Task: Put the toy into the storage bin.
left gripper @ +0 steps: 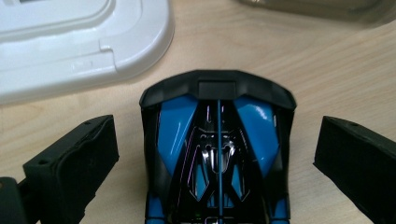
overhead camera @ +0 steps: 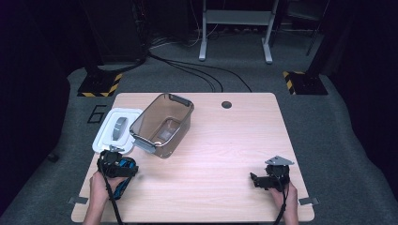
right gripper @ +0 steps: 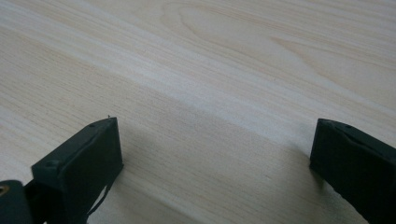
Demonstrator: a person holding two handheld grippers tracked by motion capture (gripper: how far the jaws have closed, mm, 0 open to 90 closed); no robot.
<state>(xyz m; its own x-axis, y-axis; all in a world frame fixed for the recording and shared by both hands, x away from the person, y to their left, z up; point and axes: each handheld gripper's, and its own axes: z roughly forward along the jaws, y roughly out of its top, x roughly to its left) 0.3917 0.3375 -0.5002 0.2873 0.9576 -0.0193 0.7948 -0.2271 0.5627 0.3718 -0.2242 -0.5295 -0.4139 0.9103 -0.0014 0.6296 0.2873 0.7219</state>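
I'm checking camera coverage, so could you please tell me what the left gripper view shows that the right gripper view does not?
Left gripper view alone: a blue and black toy car lying between the open jaws of the left gripper, a white lid just beyond it, and the edge of a clear container. Right gripper view alone: the right gripper, open over bare wood. Shared: the wooden table.

A white "6" is painted on the floor [overhead camera: 56,117].

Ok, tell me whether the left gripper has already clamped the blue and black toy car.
No: the left gripper stands open, with gaps between both jaws and the toy car.
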